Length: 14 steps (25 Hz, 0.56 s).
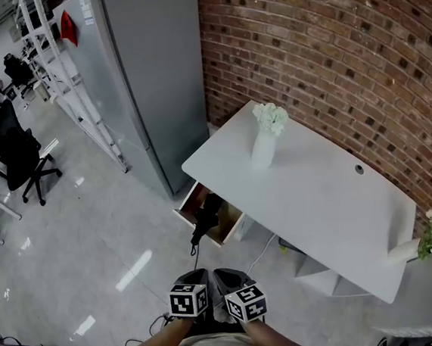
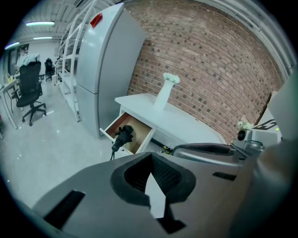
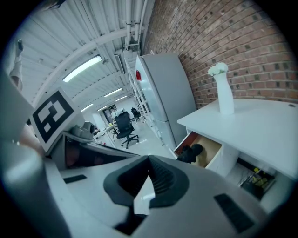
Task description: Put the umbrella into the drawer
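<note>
Umbrella placed at the drawer, one end not yet fully inside.

The black folded umbrella [image 1: 205, 219] was seen lying in the open, wood-lined drawer [image 1: 229, 221] of the white desk [image 1: 313, 193], with one end hanging over the front edge. The left gripper [image 2: 154, 193] and right gripper [image 3: 144, 193] were held well apart from it, jaws pressed together on nothing. Tucking in the overhanging end was judged to remain.

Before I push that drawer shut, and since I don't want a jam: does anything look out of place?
Yes. The black umbrella lies in the open drawer but is not fully inside. One end sticks out over the front edge, and its strap dangles below. It would likely catch if the drawer were closed as it lies.
</note>
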{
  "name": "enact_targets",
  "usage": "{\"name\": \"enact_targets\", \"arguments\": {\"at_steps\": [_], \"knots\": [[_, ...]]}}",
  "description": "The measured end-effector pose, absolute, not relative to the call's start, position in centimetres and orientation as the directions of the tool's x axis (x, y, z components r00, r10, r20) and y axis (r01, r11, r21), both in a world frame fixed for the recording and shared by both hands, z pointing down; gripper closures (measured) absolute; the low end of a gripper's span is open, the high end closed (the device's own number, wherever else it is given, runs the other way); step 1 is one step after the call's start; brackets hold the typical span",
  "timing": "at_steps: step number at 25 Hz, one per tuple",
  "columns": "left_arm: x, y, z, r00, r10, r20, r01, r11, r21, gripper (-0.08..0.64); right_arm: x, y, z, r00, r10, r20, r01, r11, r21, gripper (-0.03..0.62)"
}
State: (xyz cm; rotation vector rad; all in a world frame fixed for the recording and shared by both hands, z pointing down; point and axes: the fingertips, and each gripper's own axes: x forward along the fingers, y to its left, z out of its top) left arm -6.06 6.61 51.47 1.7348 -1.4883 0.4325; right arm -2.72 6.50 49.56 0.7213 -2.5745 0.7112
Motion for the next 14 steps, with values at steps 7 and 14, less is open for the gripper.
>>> {"name": "enact_targets", "arguments": {"at_steps": [7, 14], "knots": [[-5.95, 6.75, 51.68, 0.257, -0.661, 0.705, -0.94, 0.0, 0.342, 0.552, -2.59, 6.56, 49.72, -0.796, -0.374, 0.476, -0.566, 0.737, -0.37, 0.575], [-6.65, 7.21, 51.86, 0.252, -0.657, 0.71, -0.938, 0.015, 0.347, 0.552, -3.16, 6.95, 49.7, -0.8, -0.362, 0.479, -0.558, 0.744, -0.369, 0.575]]}}
